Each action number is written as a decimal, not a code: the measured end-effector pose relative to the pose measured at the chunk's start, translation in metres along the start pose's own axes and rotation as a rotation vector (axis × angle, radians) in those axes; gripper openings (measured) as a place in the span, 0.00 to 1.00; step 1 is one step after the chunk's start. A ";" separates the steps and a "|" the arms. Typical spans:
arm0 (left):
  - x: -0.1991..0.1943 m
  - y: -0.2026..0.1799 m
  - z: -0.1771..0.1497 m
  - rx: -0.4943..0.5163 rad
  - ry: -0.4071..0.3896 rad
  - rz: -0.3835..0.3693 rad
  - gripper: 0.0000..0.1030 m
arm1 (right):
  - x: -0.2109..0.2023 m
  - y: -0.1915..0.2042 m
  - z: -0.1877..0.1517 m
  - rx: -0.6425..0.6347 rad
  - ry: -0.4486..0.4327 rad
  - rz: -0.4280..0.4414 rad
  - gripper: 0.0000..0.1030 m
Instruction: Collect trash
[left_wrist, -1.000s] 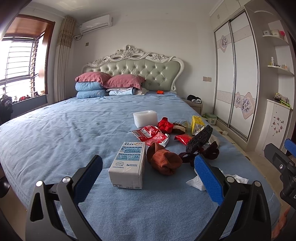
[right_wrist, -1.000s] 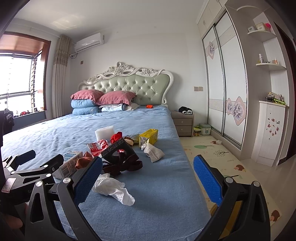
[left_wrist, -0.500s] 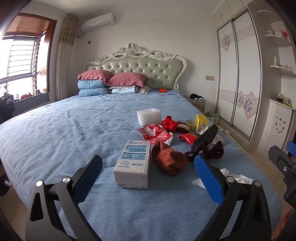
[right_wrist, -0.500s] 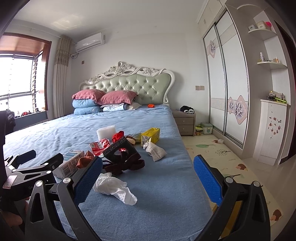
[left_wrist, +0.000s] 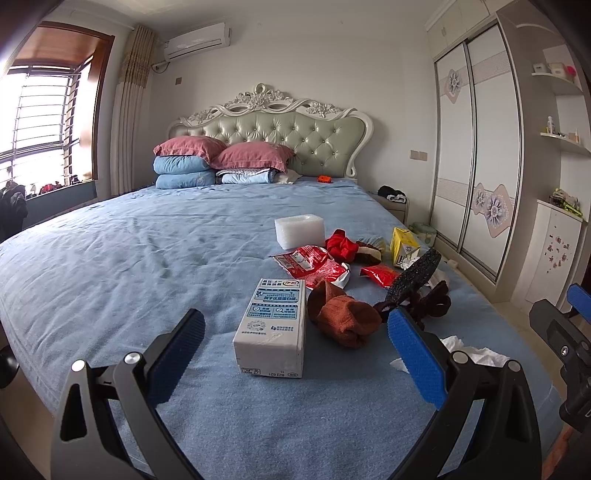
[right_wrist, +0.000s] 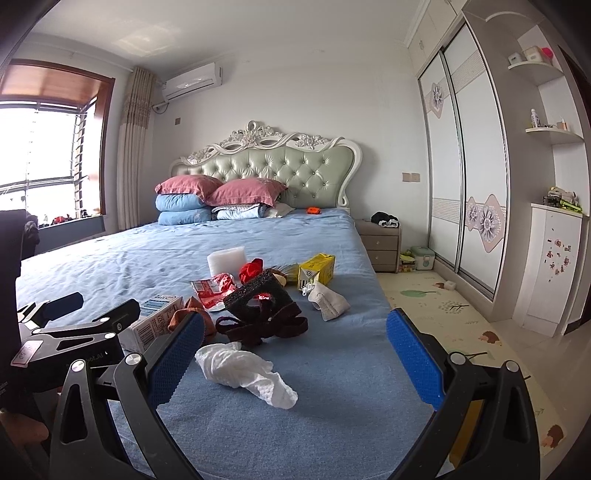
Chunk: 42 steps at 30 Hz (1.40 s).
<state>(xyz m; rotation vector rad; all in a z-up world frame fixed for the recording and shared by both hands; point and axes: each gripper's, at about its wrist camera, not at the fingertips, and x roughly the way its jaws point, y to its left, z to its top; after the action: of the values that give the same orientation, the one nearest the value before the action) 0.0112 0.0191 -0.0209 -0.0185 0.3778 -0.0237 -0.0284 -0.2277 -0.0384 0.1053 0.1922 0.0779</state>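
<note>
The work was at the approach step; nothing was collected yet. The left gripper (left_wrist: 295, 339) and the right gripper (right_wrist: 293, 339) were both wide open and empty. The trash lay on the near right part of the bed (left_wrist: 129, 258): a white carton (left_wrist: 271, 328) nearest, a crumpled tissue (right_wrist: 245, 371) further right. I judge the next move was to lower one gripper around one piece.

The right gripper (right_wrist: 293, 354) hangs wide apart above the blue bed (right_wrist: 351, 387), a crumpled white tissue (right_wrist: 245, 373) lying between its fingers; beyond sit a dark sandal (right_wrist: 260, 317) and a yellow carton (right_wrist: 317, 272).
</note>
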 end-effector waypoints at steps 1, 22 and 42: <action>-0.001 0.001 0.000 -0.002 -0.002 -0.001 0.96 | 0.000 0.000 0.000 -0.001 -0.001 0.001 0.92; 0.000 0.007 0.000 -0.013 0.002 0.000 0.96 | -0.001 0.003 0.001 0.000 0.000 0.005 0.92; 0.065 0.025 -0.012 0.012 0.262 0.020 0.96 | 0.022 0.015 -0.017 -0.037 0.127 0.055 0.92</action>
<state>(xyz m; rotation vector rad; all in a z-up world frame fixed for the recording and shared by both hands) 0.0678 0.0421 -0.0561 0.0001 0.6395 -0.0081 -0.0113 -0.2092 -0.0576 0.0690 0.3151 0.1434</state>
